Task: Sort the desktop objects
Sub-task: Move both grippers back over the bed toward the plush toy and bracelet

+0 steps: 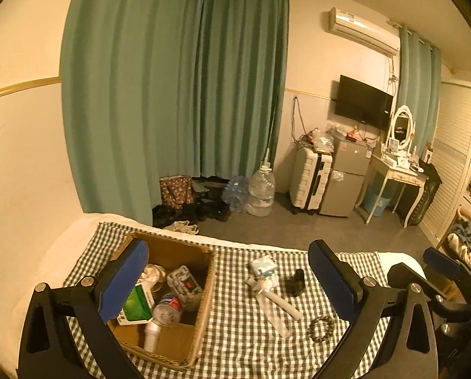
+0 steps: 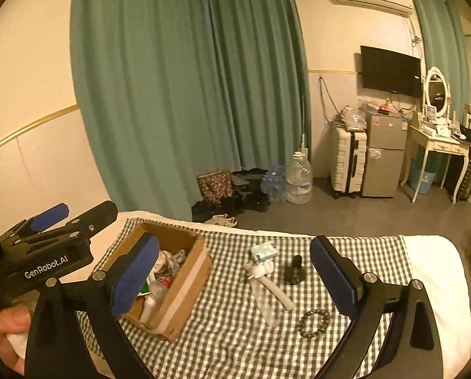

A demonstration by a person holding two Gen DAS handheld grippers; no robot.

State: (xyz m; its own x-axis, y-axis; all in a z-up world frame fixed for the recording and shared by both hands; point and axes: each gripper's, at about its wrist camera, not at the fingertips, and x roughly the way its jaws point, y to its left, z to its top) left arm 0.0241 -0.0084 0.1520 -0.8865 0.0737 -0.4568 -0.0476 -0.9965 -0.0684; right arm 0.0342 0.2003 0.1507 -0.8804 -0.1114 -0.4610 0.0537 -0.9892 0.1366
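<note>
A cardboard box sits on the left of a green checked cloth. It holds a green carton, a plastic bottle, a white bottle and a packet. To its right on the cloth lie a tissue pack, a white tube with wrapping, a small dark object and a bead bracelet. My left gripper is open and empty above the cloth. My right gripper is open and empty beside it.
The cloth covers a white bed whose far edge drops to a grey floor. Beyond stand green curtains, water bottles, a suitcase, a small fridge and a dressing table. A person's hand shows at lower left.
</note>
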